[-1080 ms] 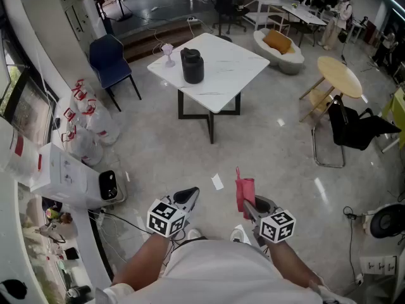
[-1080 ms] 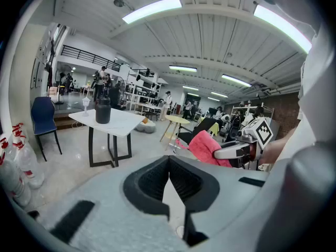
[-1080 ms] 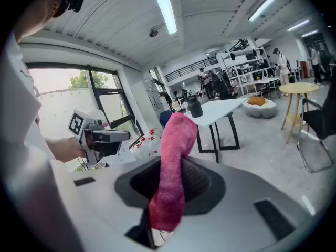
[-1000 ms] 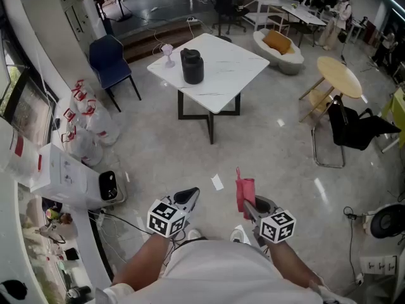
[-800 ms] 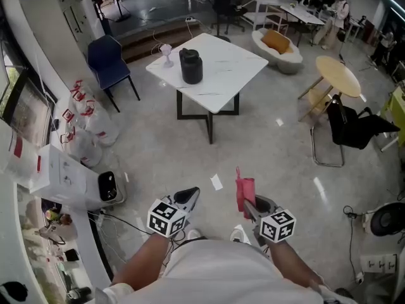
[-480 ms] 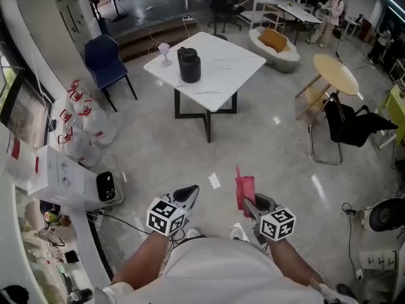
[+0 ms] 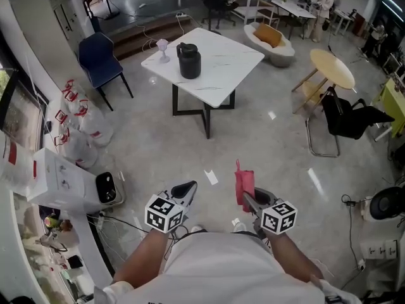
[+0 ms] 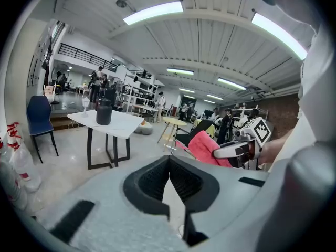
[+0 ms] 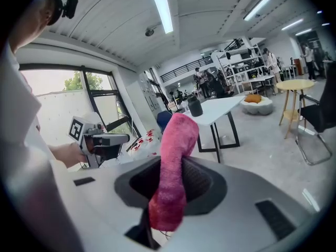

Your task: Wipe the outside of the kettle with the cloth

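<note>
Two claws were held low at the near edge of the head view, side by side and apart, each in one of the person's hands, both pointing forward and somewhat down over the pale glossy floor (image 7: 158, 147). Item one, the left claw (image 7: 188, 187): jaws closed flat against each other with nothing between them. Item two, the right claw (image 7: 249, 200): jaws clamped on a pink cloth (image 7: 244, 181), which stood up out of the grip as a narrow folded strip; in the right gripper view its top end curled over a little and its lower end hung on the near side of the jaws. Item three, one black kettle (image 7: 189, 61): upright on the white square bench (image 7: 231, 59) at the far middle of the room, on the bench's left part, well apart from both claws and from the cloth. Item four, one small pinkish stemmed glass (image 7: 163, 45): upright near the bench's left corner, just left of the kettle and not touching it. Item five, one blue chair (image 7: 97, 57): on the floor left of the bench. Item six, several white bags with red print (image 7: 77, 116): bunched on the floor at the left, nearer than the chair. Item seven, one white box (image 7: 58, 181): at the near left, beside the bags.
</note>
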Tool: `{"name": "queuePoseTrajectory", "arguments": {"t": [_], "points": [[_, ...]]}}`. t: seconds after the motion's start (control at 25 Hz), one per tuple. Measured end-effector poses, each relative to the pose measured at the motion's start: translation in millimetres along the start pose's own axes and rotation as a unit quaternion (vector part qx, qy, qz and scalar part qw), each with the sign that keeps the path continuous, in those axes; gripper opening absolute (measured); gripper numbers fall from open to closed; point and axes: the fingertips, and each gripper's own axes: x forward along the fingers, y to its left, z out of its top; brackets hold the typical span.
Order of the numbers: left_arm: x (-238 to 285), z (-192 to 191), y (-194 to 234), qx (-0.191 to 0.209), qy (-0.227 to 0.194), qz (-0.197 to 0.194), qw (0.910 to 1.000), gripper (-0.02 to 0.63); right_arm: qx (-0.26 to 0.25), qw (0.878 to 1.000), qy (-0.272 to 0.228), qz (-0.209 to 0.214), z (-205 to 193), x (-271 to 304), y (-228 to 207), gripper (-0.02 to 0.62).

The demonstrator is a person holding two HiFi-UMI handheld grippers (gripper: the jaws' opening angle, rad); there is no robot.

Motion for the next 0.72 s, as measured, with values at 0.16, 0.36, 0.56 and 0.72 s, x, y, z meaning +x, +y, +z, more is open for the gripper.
{"name": "queuePoseTrajectory", "arguments": {"t": [0.16,0.36,0.56,0.72], "points": [[-18,-15,17,-0.004,0.007,-0.001,1.0,0.005,0.008,1.0,-0.006,-0.003,-7,12,18,0.109],[-26,-19,31,-0.011,0.007,-0.007,0.9999,0.005,0.008,1.0,-0.012,0.008,-7,22,38,0.109],[-14,-22,36,-0.018,0.014,-0.019,0.9996,0.005,0.011,1.0,-0.003,-0.001,-2,35,30,0.109],[5,-24,44,-0.022,0.026,-0.021,0.9992,0.005,0.019,1.0,0.0,-0.013,6,49,7,0.109]]}}
